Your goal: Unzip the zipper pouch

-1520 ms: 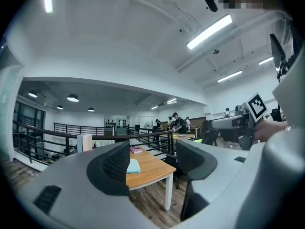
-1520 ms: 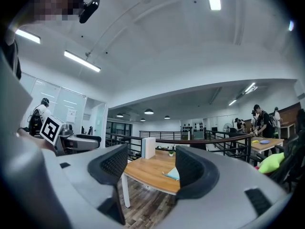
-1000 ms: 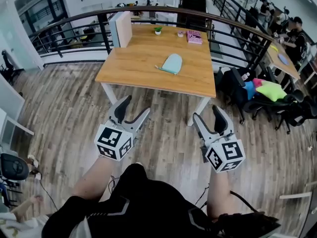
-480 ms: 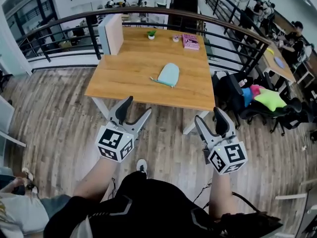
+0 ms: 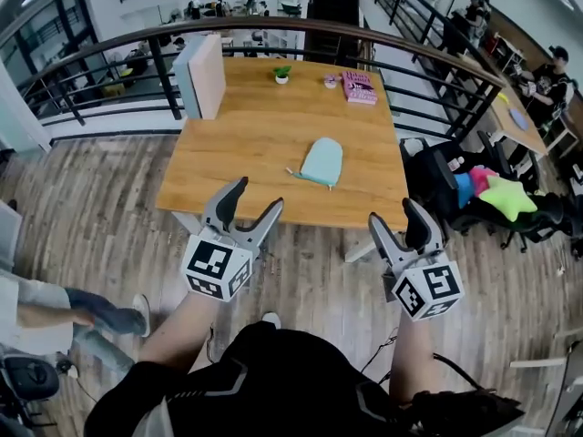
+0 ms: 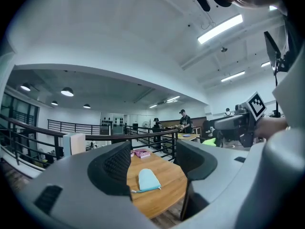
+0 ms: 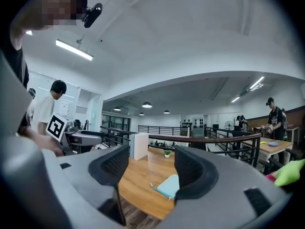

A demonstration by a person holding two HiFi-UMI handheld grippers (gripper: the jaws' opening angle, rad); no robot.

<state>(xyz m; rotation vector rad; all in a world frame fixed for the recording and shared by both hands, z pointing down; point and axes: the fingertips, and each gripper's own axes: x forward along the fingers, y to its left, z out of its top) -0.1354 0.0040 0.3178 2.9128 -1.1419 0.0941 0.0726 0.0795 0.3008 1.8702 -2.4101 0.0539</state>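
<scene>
A light blue zipper pouch (image 5: 322, 162) lies flat on the wooden table (image 5: 246, 148), near its front right part, with its zip pull pointing left. It also shows between the jaws in the left gripper view as the pouch (image 6: 147, 180) and partly behind the right jaw in the right gripper view as the pouch (image 7: 168, 185). My left gripper (image 5: 254, 201) is open and held in the air just in front of the table's near edge. My right gripper (image 5: 397, 223) is open too, off the table's front right corner. Neither touches the pouch.
A white box (image 5: 202, 76) stands at the table's back left. A small potted plant (image 5: 282, 75) and a pink book (image 5: 359, 87) sit at the far edge. A black railing (image 5: 273, 27) runs behind. Chairs and bags (image 5: 474, 189) crowd the right. A person's legs (image 5: 64, 312) are at left.
I have stepped closer to the table, so it and the pouch sit nearer both grippers. A person has walked in at the left. Both grippers stay open.
</scene>
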